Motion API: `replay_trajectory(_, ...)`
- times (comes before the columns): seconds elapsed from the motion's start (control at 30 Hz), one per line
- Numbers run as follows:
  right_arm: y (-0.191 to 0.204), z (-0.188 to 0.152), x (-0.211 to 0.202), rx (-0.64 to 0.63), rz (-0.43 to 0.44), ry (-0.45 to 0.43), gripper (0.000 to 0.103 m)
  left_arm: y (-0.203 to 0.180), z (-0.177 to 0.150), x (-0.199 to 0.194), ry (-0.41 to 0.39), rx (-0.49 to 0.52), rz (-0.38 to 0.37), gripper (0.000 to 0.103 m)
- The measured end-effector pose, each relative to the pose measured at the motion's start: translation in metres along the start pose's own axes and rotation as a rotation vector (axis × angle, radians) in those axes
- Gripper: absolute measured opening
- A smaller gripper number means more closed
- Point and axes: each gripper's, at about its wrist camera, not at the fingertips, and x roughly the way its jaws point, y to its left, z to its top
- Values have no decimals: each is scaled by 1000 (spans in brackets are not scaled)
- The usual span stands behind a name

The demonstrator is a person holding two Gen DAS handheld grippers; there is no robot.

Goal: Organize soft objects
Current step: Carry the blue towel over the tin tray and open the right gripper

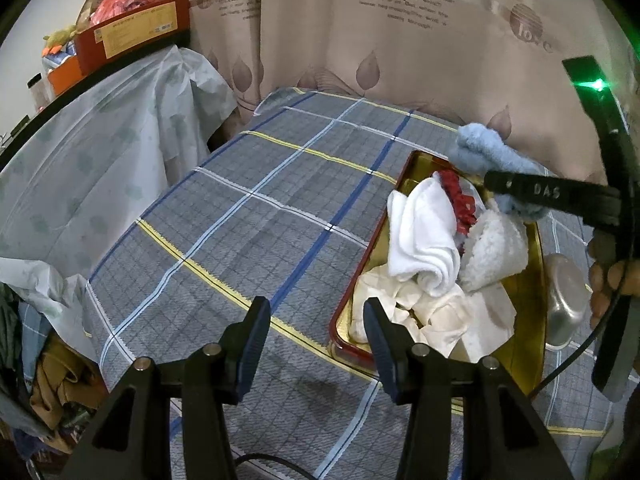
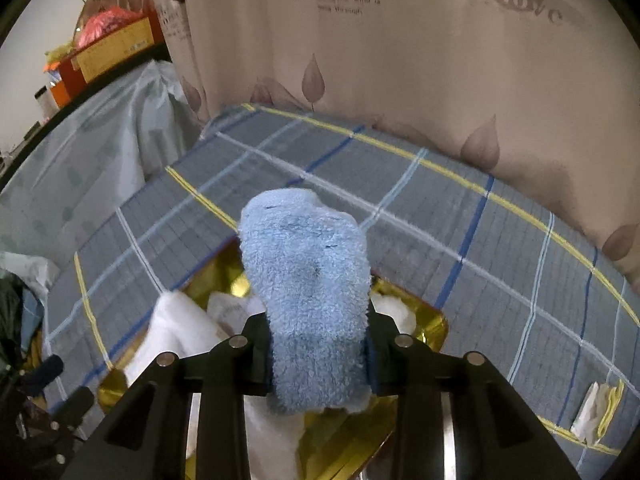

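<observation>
A gold tray with a red rim (image 1: 362, 264) lies on the checked tablecloth (image 1: 248, 216). In it are a rolled white towel (image 1: 424, 232), a red frilly piece (image 1: 460, 200), a white fluffy cloth (image 1: 496, 248) and crumpled cream cloth (image 1: 432, 316). My right gripper (image 2: 318, 344) is shut on a blue fluffy cloth (image 2: 304, 272), held over the tray's (image 2: 424, 312) far end. The left wrist view shows that blue cloth (image 1: 484, 148) above the right gripper's finger (image 1: 540, 192). My left gripper (image 1: 316, 308) stands open and holds nothing, at the tray's near left corner.
A steel bowl (image 1: 564, 300) sits right of the tray, near a person's hand (image 1: 608, 280). A curtain (image 1: 400, 40) hangs behind the table. Plastic-covered furniture (image 1: 100, 152) with boxes (image 1: 132, 32) stands left. A folded white and yellow piece (image 2: 596, 408) lies at the right.
</observation>
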Motion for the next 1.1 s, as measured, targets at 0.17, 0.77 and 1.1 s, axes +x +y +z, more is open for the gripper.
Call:
replay_trajectory(0.17,-2,-5,-4,29,43,-27,59,-2,0,0,-3,12,-2,49)
replay_trajectory(0.77,-49,-53,-88,57,49,-91,67,-12,-4,-1,-10,49,10,49)
replay_trajectory(1.1,-176,-106,-149,227,-165,-82,67,-17,-7,-1,-10,74,24,49)
